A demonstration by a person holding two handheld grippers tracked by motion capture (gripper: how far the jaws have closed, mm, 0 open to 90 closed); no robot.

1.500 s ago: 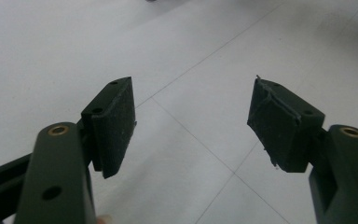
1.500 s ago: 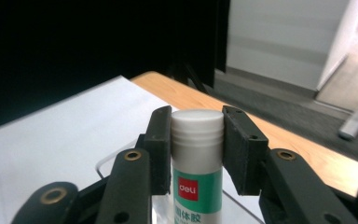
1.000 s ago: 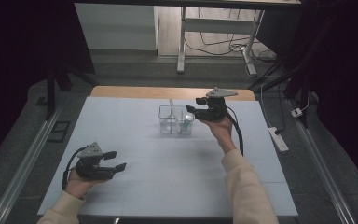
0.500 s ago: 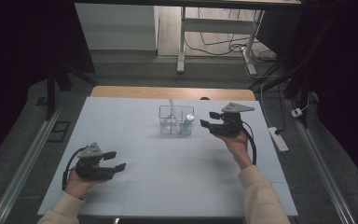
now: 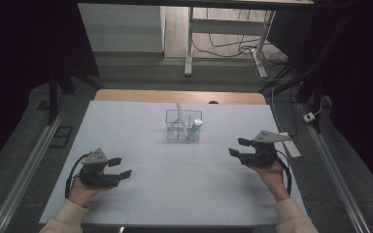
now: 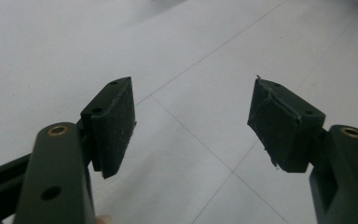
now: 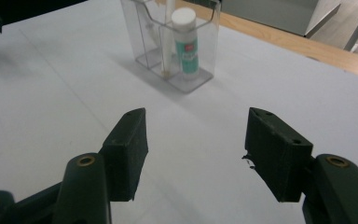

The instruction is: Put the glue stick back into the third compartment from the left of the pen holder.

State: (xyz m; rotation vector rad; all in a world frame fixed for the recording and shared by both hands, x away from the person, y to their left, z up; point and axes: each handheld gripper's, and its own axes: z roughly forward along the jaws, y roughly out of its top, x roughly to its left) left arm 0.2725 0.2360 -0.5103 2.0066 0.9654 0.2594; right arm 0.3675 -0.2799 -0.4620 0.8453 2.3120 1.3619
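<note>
Standing wide with nothing between them, the right gripper's (image 7: 193,144) jaws have just been opening further; the left gripper (image 6: 193,123) gapes empty too. Beyond them, the glue stick (image 7: 185,41) and a white rod (image 7: 168,35) stand upright in the clear organizer (image 5: 182,127) mid-table (image 5: 126,126), well apart from both. The placing looks done.

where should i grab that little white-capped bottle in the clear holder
Grip the bottle by its white cap, coming straight down from above. It stands upright in a compartment of the clear holder, whose walls shield the body, and a white stick leans close beside it. The cap sits about level with the rim, so only it looks reachable.
</note>
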